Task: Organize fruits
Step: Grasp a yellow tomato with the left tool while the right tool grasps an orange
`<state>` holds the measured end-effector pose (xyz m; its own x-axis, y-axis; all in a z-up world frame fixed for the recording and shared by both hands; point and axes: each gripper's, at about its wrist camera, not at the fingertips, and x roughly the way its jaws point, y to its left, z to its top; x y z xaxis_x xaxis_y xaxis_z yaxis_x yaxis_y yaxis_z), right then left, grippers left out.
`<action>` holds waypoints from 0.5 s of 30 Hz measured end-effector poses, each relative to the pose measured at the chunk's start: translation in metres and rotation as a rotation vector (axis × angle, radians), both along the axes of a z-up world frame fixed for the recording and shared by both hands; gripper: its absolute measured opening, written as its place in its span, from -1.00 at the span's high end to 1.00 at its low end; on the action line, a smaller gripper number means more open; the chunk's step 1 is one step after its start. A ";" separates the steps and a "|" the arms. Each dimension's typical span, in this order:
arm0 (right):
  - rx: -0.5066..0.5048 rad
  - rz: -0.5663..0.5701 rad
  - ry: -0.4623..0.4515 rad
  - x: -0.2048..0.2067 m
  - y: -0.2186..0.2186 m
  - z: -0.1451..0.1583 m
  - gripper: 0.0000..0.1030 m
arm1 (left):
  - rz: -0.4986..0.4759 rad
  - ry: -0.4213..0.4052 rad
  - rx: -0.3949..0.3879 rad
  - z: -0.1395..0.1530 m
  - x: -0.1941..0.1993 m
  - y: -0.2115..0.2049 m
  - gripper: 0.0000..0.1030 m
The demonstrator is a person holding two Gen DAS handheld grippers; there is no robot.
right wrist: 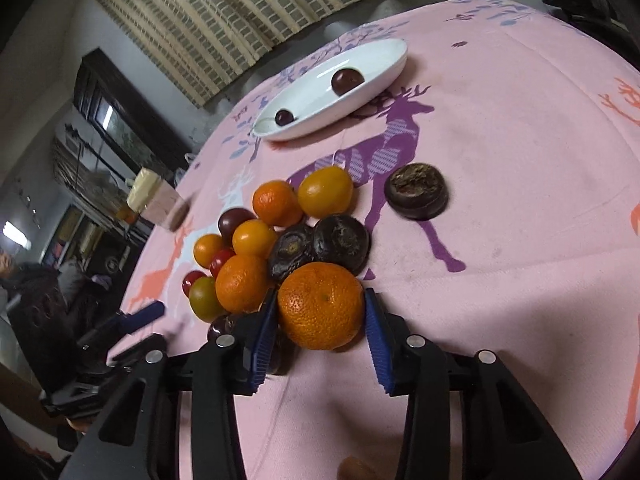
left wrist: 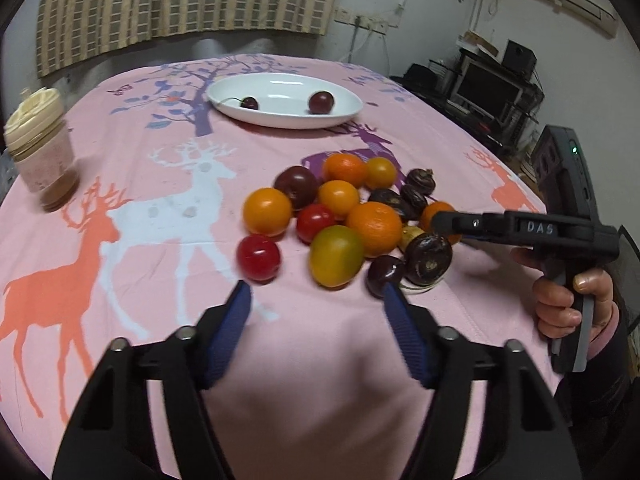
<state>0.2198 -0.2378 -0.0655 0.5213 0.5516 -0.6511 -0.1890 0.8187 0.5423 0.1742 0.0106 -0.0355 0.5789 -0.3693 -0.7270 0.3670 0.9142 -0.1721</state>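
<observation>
Pink cloth with printed deer [left wrist: 120,216] covers your table, and the fruits lie in one heap near its middle. A white oval dish [left wrist: 344,114] stands at twelve o'clock from the heap, well apart, with two dark cherries already in it.

Your right gripper [right wrist: 322,320] has a mandarin [right wrist: 322,306] between its blue pads; the left pad touches the peel, the right one is at it or just beside (I cannot tell if the grip is firm). This mandarin is round, so no long axis matters. Two dark water chestnuts [right wrist: 340,242] touch it at twelve o'clock and another mandarin [right wrist: 242,283] at nine, so a lift may disturb them.

Your left gripper [left wrist: 318,294] is half open and holds nothing. A green-yellow tomato [left wrist: 336,256] lies just ahead at twelve o'clock, a red cherry tomato [left wrist: 258,257] at eleven, a dark cherry [left wrist: 382,276] beside the right finger. A jar [left wrist: 40,148] stands far at ten o'clock.
</observation>
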 end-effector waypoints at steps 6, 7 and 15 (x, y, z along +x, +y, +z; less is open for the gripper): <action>0.064 -0.033 -0.020 -0.002 -0.012 0.001 0.17 | -0.037 0.013 0.031 -0.006 0.018 -0.026 0.04; 0.067 -0.033 -0.021 -0.001 -0.012 0.001 0.17 | -0.034 0.016 0.032 -0.006 0.021 -0.026 0.05; 0.075 -0.025 -0.026 -0.001 -0.011 0.001 0.17 | -0.019 0.087 0.004 -0.016 0.043 -0.026 0.26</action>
<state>0.2189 -0.2484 -0.0643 0.5518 0.5850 -0.5944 -0.1836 0.7805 0.5976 0.2168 -0.0152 -0.0518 0.5067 -0.3764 -0.7756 0.3679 0.9080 -0.2003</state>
